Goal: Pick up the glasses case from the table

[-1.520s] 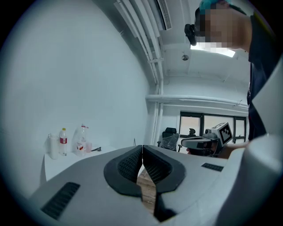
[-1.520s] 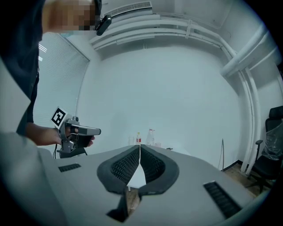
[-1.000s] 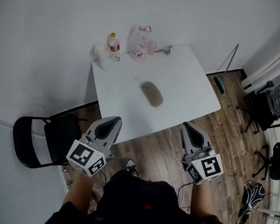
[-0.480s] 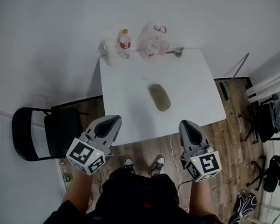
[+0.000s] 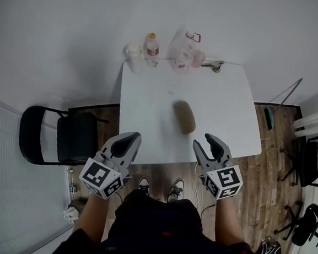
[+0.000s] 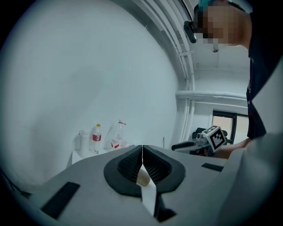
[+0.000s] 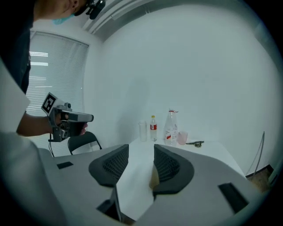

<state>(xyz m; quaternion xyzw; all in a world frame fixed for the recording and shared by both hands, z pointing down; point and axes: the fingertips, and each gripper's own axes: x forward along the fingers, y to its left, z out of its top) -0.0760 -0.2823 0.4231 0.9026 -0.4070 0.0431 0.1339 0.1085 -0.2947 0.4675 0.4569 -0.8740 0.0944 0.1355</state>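
Glasses case [image 5: 185, 116]: olive, oval, lying mid-way across the table [image 5: 141, 139], untouched.
Right gripper [image 5: 208, 142]: short of the table's near edge, jaws opening, nothing between them (approach step, by my judgement).
Left gripper [image 5: 128, 140]: jaws pressed together, empty.
Next move calls for: reaching forward, straddling the case, then closing.

1. The glasses case [image 5: 185, 116] is a closed, olive-tan, rounded oblong.
2. It lies flat near the middle of the white worktop [image 5: 227, 107], its long axis slanting from far left to near right.
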